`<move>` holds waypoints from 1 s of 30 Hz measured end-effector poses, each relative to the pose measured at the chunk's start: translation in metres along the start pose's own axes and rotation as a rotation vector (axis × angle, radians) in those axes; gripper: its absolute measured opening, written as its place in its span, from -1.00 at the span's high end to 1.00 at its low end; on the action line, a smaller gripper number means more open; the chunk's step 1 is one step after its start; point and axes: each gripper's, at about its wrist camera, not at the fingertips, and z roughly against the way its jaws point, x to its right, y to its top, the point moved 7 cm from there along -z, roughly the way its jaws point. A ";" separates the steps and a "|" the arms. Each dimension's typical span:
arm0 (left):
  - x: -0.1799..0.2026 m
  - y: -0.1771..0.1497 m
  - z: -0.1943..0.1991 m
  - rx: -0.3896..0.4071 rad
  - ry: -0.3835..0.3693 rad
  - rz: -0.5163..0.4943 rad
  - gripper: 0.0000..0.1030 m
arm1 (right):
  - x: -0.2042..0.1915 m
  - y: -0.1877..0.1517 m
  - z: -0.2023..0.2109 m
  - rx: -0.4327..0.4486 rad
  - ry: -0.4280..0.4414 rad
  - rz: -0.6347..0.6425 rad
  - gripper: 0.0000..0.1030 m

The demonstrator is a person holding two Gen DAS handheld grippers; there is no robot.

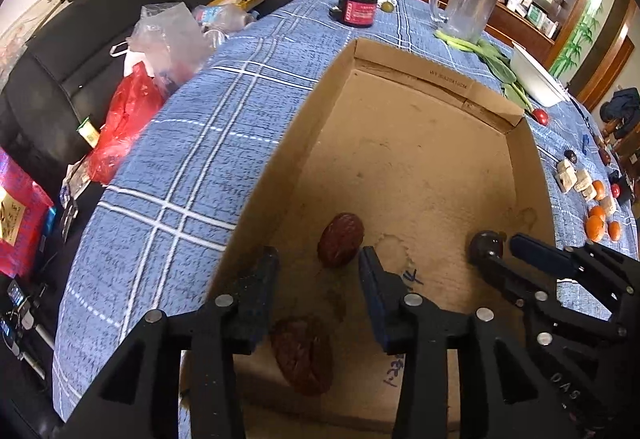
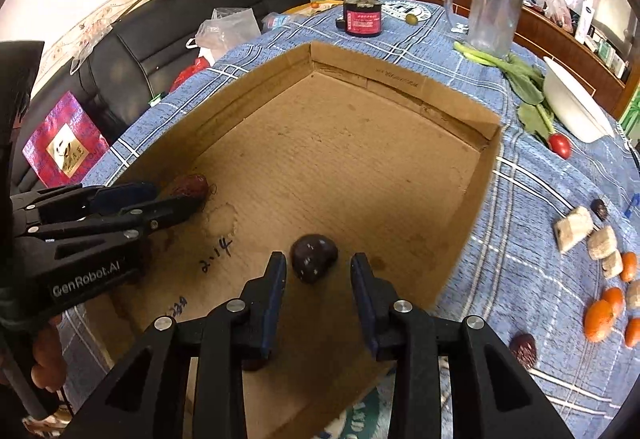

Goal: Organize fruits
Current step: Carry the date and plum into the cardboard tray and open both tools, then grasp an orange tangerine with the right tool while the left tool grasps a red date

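A shallow cardboard box [image 1: 412, 143] [image 2: 344, 143] lies on the blue checked tablecloth. In the left wrist view my left gripper [image 1: 318, 269] is open over the box floor, with a red date [image 1: 341, 245] lying just ahead between its fingertips and a second red date [image 1: 302, 355] under it. In the right wrist view my right gripper [image 2: 319, 271] is open with a dark plum [image 2: 314, 257] on the box floor between its fingertips. The right gripper also shows in the left wrist view [image 1: 500, 245], and the left gripper in the right wrist view [image 2: 176, 199].
Right of the box lie small oranges [image 2: 598, 319], biscuit pieces [image 2: 574, 229], a date [image 2: 524, 349], a cherry tomato [image 2: 560, 145], greens [image 2: 520, 79] and a white bowl [image 2: 576, 107]. A glass jug [image 2: 492, 11] and dark jar [image 2: 362, 17] stand behind. A black sofa [image 1: 80, 51] holds bags.
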 end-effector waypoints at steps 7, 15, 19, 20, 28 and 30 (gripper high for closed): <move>0.005 -0.005 0.026 0.071 0.060 0.009 0.17 | 0.008 -0.018 0.036 0.044 -0.002 -0.012 0.24; 0.046 -0.013 0.054 0.124 0.056 -0.032 0.00 | 0.037 -0.055 0.076 0.077 -0.013 -0.078 0.00; 0.077 -0.015 0.060 0.131 0.027 -0.068 -0.08 | 0.064 -0.077 0.097 0.087 -0.028 -0.135 0.00; 0.086 -0.016 0.061 0.133 0.020 -0.078 -0.13 | 0.071 -0.083 0.101 0.088 -0.035 -0.151 0.00; 0.172 -0.031 0.063 0.131 -0.053 -0.206 -0.28 | 0.144 -0.133 0.132 0.101 -0.095 -0.309 0.01; 0.193 -0.037 0.058 0.114 -0.071 -0.238 -0.29 | 0.162 -0.145 0.139 0.104 -0.108 -0.348 0.01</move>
